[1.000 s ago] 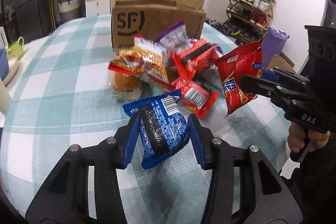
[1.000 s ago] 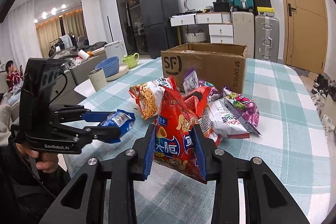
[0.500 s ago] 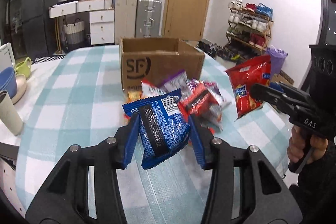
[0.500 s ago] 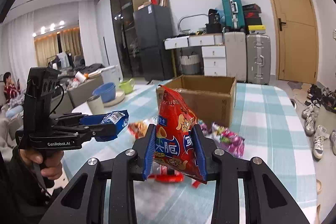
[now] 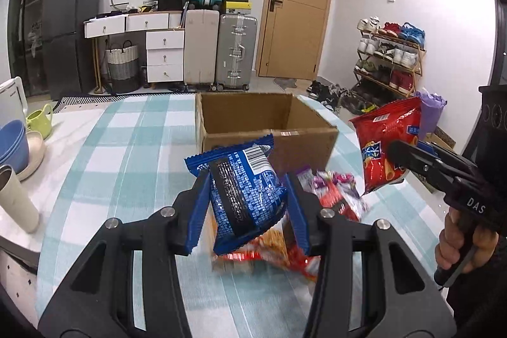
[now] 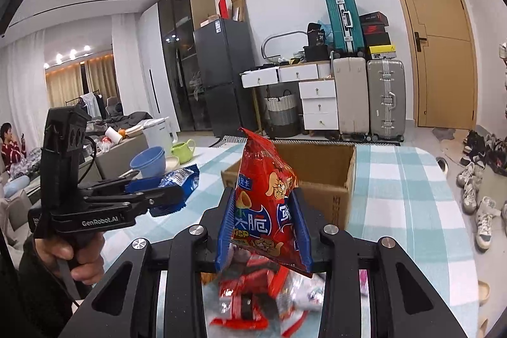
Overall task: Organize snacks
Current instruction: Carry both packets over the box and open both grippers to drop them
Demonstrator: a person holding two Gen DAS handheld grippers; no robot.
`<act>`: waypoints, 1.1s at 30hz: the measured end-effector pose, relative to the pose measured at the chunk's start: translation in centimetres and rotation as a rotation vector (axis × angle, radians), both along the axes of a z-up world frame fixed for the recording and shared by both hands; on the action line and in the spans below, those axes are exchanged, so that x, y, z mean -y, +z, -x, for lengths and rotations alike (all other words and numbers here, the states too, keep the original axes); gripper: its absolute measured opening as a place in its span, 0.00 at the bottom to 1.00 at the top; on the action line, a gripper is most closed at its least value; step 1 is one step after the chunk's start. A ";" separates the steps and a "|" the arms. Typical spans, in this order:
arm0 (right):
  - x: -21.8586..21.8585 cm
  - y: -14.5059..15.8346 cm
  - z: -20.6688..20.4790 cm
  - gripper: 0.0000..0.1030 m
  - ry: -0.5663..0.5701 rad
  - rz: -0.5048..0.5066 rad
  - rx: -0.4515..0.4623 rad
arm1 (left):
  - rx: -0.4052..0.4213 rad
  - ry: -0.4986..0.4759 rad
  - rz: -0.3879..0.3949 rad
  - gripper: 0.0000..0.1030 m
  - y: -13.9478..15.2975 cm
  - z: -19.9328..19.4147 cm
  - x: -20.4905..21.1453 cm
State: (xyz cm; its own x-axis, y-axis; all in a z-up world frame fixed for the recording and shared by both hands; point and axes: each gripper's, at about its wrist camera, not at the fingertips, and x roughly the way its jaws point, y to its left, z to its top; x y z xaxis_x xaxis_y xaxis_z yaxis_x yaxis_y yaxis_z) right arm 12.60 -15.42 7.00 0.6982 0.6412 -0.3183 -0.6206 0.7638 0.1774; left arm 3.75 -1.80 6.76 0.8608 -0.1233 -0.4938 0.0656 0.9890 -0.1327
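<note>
My left gripper (image 5: 247, 211) is shut on a blue snack packet (image 5: 245, 192), held in the air in front of the open cardboard box (image 5: 304, 148). My right gripper (image 6: 264, 227) is shut on a red crisp bag (image 6: 264, 205), also lifted before the box (image 6: 342, 201). In the left wrist view the right gripper (image 5: 396, 154) and its red bag (image 5: 386, 144) hang at the right. The left gripper (image 6: 168, 195) with its blue packet (image 6: 179, 179) shows at the left of the right wrist view. A blurred pile of snack packets (image 5: 332, 198) lies on the checked table (image 5: 126, 154) below both grippers.
Blue bowls (image 5: 11, 141), a green jug (image 5: 39, 119) and a beige cup (image 5: 14, 198) stand at the table's left edge. Suitcases (image 5: 236, 49), drawers and a shoe rack (image 5: 389, 53) line the far wall. A person (image 6: 11, 148) sits far left.
Both grippers have risen with their packets. The snack pile has dropped low in both views, and the inside of the box now shows from above.
</note>
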 end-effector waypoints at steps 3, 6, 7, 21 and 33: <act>-0.3 0.8 -1.2 0.34 -0.003 0.002 0.010 | 0.008 0.000 0.009 0.42 0.6 -1.7 -0.1; -0.7 1.5 -2.3 0.34 -0.007 0.003 0.012 | 0.016 0.003 0.001 0.42 1.2 -3.1 -0.1; -0.9 1.8 -2.8 0.34 -0.006 0.003 0.010 | 0.017 0.003 -0.002 0.42 1.4 -3.5 -0.1; -2.7 2.3 -8.7 0.34 -0.010 0.023 -0.045 | -0.018 0.027 -0.013 0.42 2.4 -10.8 -0.8; -3.3 0.8 -14.0 0.34 -0.031 0.048 -0.119 | -0.081 0.030 -0.033 0.42 0.8 -18.2 -1.6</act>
State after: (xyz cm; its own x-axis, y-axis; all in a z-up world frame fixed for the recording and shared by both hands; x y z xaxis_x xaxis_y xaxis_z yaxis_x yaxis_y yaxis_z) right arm 26.60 -12.11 7.80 0.6734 0.6019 -0.4294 -0.5730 0.7918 0.2113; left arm 21.93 -0.24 7.58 0.8209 -0.0807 -0.5654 0.0260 0.9942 -0.1040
